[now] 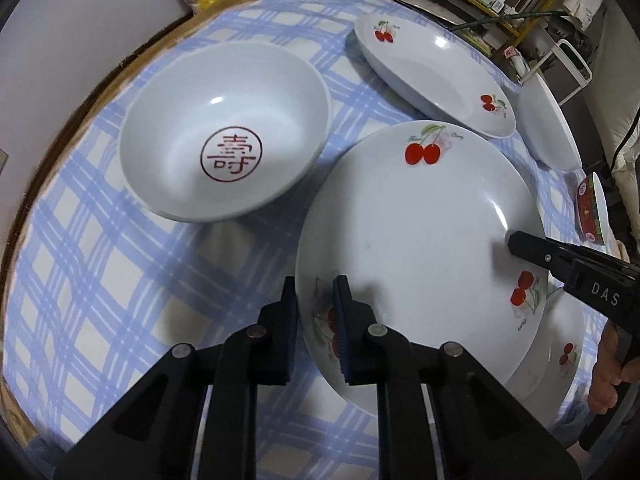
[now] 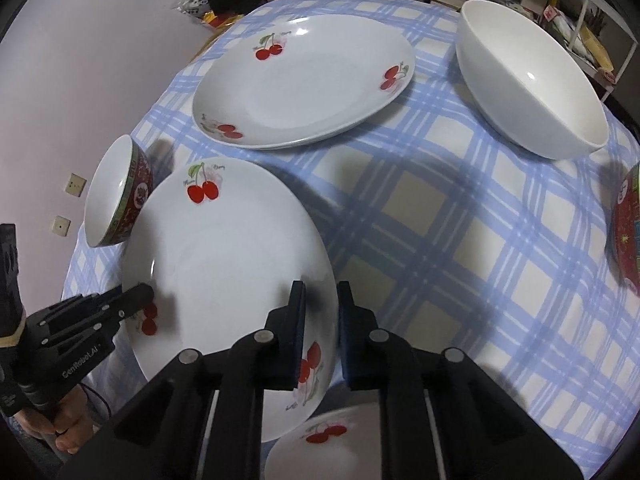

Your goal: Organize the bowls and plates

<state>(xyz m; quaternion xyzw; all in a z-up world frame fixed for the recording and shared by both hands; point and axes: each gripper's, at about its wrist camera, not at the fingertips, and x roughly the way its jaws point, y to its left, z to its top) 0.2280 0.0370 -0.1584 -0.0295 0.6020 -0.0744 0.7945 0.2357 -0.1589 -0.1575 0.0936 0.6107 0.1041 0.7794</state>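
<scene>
Both tongs grip one cherry-print plate (image 1: 416,232) at opposite rims: left tongs (image 1: 316,300) on its near-left edge, right tongs (image 2: 320,304) on its right. It hangs tilted above another cherry plate (image 2: 320,452) on the table (image 2: 440,240). Glazed, rigid, breakable and probably slippery; rim grips suit it.

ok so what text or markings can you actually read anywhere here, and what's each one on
"壽" in a red circle: inside the white round bowl.
"DAS", cut off: on the black right hand-held gripper.
"GenRobot.AI": on the black left hand-held gripper.
Small script beside the cherries on the held white cherry-print plate: too small to read.
</scene>
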